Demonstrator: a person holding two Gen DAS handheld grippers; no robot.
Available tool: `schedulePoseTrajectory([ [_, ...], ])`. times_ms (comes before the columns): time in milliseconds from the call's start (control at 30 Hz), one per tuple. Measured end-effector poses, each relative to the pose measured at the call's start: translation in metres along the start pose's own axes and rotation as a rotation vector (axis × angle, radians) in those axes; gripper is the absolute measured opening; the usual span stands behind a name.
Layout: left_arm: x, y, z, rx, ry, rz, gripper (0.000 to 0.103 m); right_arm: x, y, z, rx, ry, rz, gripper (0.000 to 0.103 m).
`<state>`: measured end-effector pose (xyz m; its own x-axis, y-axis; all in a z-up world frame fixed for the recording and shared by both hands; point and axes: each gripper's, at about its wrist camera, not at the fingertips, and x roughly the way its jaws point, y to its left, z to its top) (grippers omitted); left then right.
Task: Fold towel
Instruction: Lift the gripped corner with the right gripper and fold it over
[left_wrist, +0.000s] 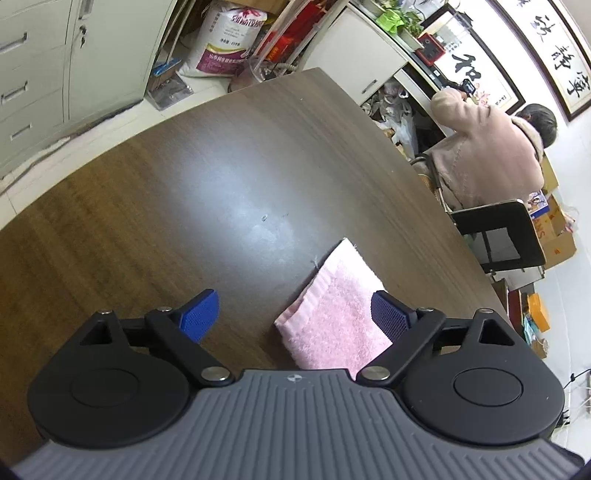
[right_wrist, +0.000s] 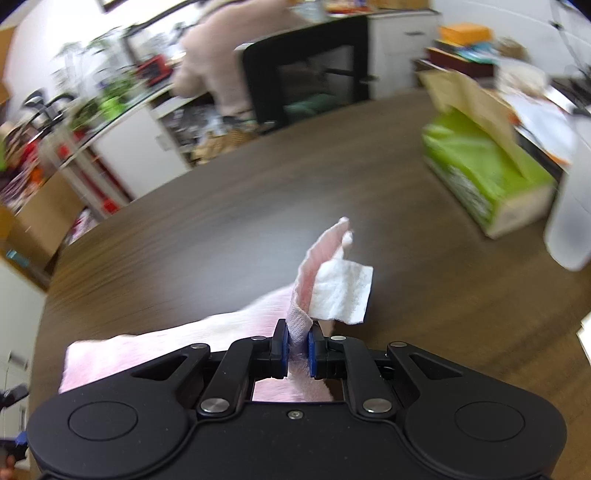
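A: How much room is there around the towel (left_wrist: 334, 314)?

B: Plenty. The dark wood table (left_wrist: 207, 177) lies bare ahead and to the left in the left wrist view. Its curved far edge runs toward the cabinets (left_wrist: 55, 66), and its right edge passes near a black chair (left_wrist: 506, 236) and a person in a beige coat (left_wrist: 487, 151), both off the table.

A: And on the other side?

B: In the right wrist view a green tissue box (right_wrist: 484, 173) stands well apart from the towel, toward the table's right edge. The wood between them is bare.

A: Which way does the towel run?

B: In the left wrist view its long axis points away from the camera and slightly right, with a folded edge along its left side.

A: How does it look?

B: Pale pink, fluffy terry, lying folded and flat. One corner is lifted, with a white label (right_wrist: 341, 293) hanging from it.

A: The grippers?

B: The left gripper (left_wrist: 295, 314) stands wide apart above the towel, its blue pads clear of the cloth. The right gripper (right_wrist: 297, 349) is clamped on the raised corner.
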<state>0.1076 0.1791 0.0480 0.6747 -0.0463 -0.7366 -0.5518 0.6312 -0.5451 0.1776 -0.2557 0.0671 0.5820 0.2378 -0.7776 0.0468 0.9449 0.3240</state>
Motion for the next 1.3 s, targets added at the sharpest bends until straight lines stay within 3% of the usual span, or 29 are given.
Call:
schedulePoseTrajectory([
  [267, -0.018, 0.018, -0.011, -0.01, -0.005, 0.019, 0.09, 0.001, 0.067, 0.007, -0.1, 0.03, 0.118, 0.01],
  [667, -0.038, 0.047, -0.024, -0.048, 0.01, 0.013, 0.09, 0.028, 0.169, -0.007, -0.126, 0.121, 0.263, 0.01],
  [1033, -0.046, 0.072, -0.022, -0.058, 0.023, 0.029, 0.09, 0.06, 0.258, -0.052, -0.241, 0.21, 0.293, 0.01],
  [1300, -0.051, 0.078, -0.021, -0.041, 0.022, 0.044, 0.09, 0.058, 0.295, -0.071, -0.318, 0.203, 0.276, 0.01],
])
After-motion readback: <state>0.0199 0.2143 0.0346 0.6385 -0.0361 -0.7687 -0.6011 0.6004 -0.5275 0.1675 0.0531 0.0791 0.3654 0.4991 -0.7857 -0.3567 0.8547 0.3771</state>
